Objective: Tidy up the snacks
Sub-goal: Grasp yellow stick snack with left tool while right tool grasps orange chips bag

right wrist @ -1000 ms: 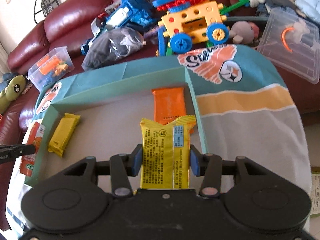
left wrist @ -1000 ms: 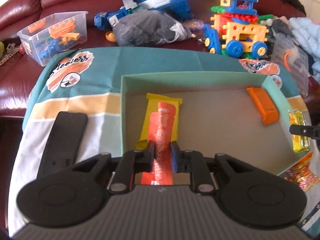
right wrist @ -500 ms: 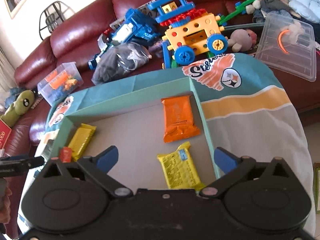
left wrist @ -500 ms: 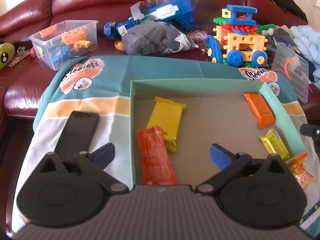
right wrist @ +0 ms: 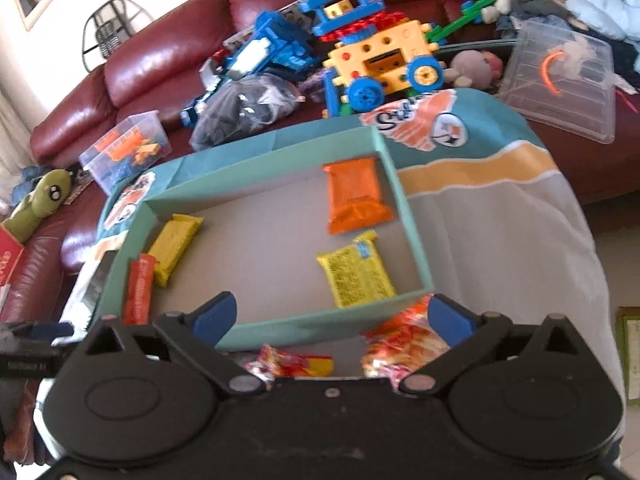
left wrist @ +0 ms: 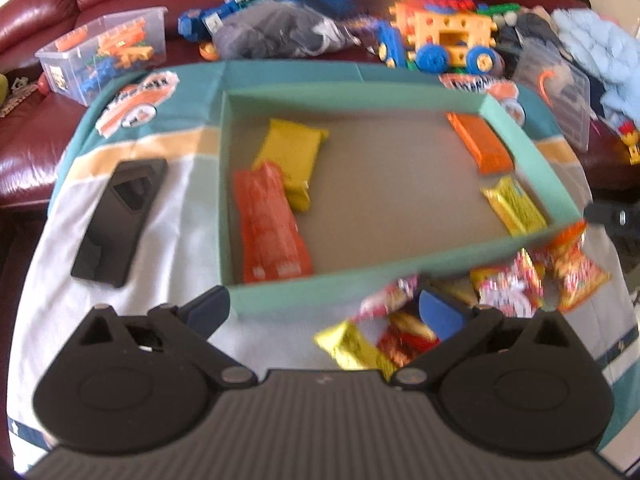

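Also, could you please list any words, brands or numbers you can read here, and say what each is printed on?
"S…": only the first letter of the script logo on the blanket is legible; the rest is blurred.
Yellow packet in the box: fine print, too small to read.
Red packet: blurred, unreadable.

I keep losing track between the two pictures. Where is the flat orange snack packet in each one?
Left wrist view: the orange packet lies in the far right corner of the green box, against its right wall.
Right wrist view: the orange packet lies at the far end of the box, beside the right wall.
Shared landmark: the yellow packet with printed text lies just nearer the camera than it in both.
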Demonstrator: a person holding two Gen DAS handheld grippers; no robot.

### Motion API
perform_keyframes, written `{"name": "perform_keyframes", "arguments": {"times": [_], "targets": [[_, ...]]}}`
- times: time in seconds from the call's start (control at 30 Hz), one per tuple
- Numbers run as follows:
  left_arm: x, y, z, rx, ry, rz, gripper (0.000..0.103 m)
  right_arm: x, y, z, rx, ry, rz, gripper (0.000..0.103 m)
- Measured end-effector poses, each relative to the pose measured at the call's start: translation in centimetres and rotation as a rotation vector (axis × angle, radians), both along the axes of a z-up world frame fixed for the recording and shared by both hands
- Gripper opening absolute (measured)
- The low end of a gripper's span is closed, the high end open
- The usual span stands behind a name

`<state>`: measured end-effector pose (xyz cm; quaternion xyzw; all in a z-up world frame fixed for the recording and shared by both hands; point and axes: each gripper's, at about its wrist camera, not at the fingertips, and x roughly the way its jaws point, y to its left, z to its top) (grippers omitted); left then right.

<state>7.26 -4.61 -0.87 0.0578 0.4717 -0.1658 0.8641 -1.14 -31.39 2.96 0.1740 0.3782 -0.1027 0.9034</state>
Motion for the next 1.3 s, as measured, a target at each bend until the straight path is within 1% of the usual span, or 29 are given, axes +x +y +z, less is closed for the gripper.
{"name": "perform_keyframes", "arguments": {"times": [0.03,0.1,0.17,0.2,0.27,0.3,0.33,0.37,0.4,0.43,0.47,0.5,0.53,0.6,0.7,0.77,0.8,0.93,1.0,1.17,1.23,1.27,1.3], "targets": [[-0.2,-0.1,-0.4,0.005,0.011,-0.006,0.103,-0.2,-0.3,-0.1,-0.010,-0.002,-0.020,0.103],[-0.7,-0.2,-1.3,0.011,0.035,-0.011,0.103,-0.5,-0.8,-0.3,-0.031,0.007,-0.059,0.098],[-1.1,-0.3,-2.2,0.012,0.061,-0.015,0.103,-0.5,-1.1,-0.8,-0.047,0.025,-0.068,0.086],[-1.1,-0.4,-2.6,0.015,0.071,-0.018,0.103,-0.5,-1.0,-1.0,-0.060,0.033,-0.066,0.083],[-1.3,-0.6,-3.2,0.020,0.085,-0.024,0.103,-0.3,-0.6,-1.4,-0.102,0.047,-0.055,0.070],[-1.4,-0.7,-3.5,0.021,0.091,-0.027,0.102,-0.2,-0.3,-1.7,-0.127,0.057,-0.046,0.067],[-1.5,-0.8,-3.6,0.017,0.094,-0.032,0.100,-0.2,-0.1,-1.9,-0.141,0.064,-0.034,0.059],[-1.6,-0.9,-3.7,0.012,0.091,-0.043,0.089,-0.1,0.1,-2.2,-0.146,0.075,-0.018,0.048],[-1.7,-1.1,-3.7,0.011,0.089,-0.055,0.076,0.1,0.3,-2.6,-0.143,0.091,-0.002,0.043],[-1.8,-1.3,-3.8,0.009,0.090,-0.065,0.069,0.0,0.5,-3.0,-0.138,0.106,0.008,0.038],[-1.8,-1.5,-3.8,0.005,0.093,-0.074,0.054,-0.1,0.6,-3.4,-0.131,0.120,0.013,0.037],[-1.9,-1.7,-3.9,0.000,0.095,-0.085,0.045,-0.4,0.7,-3.8,-0.128,0.128,0.015,0.037],[-2.0,-1.9,-4.0,-0.003,0.095,-0.098,0.044,-0.7,0.9,-4.1,-0.134,0.132,0.013,0.037],[-2.2,-2.6,-3.9,-0.002,0.084,-0.128,0.040,-1.6,0.9,-4.4,-0.140,0.133,0.006,0.037],[-2.9,-3.7,-3.7,-0.032,0.085,-0.195,0.039,-3.0,0.5,-4.6,-0.114,0.137,-0.009,0.037],[-3.4,-4.3,-3.8,-0.029,0.084,-0.218,0.041,-3.7,0.4,-4.7,-0.099,0.143,-0.012,0.037],[-3.6,-4.6,-3.9,-0.023,0.088,-0.223,0.042,-3.9,0.4,-4.9,-0.101,0.150,-0.013,0.038],[-4.2,-4.6,-4.2,0.006,0.096,-0.213,0.044,-3.7,0.1,-5.3,-0.099,0.144,-0.027,0.046],[-4.5,-4.2,-4.3,0.014,0.104,-0.202,0.049,-3.1,0.2,-5.3,-0.114,0.140,-0.032,0.051],[-5.2,-4.2,-4.3,0.037,0.114,-0.218,0.050,-1.7,0.8,-5.9,-0.161,0.144,-0.028,0.058],[-5.5,-4.6,-4.4,0.052,0.112,-0.230,0.051,-1.4,0.8,-6.4,-0.174,0.152,-0.033,0.058],[-5.6,-4.7,-4.4,0.061,0.106,-0.229,0.046,-1.3,0.7,-6.6,-0.178,0.157,-0.035,0.057],[-5.6,-4.8,-4.5,0.071,0.099,-0.226,0.030,-1.3,0.6,-6.9,-0.177,0.163,-0.036,0.051]]}}
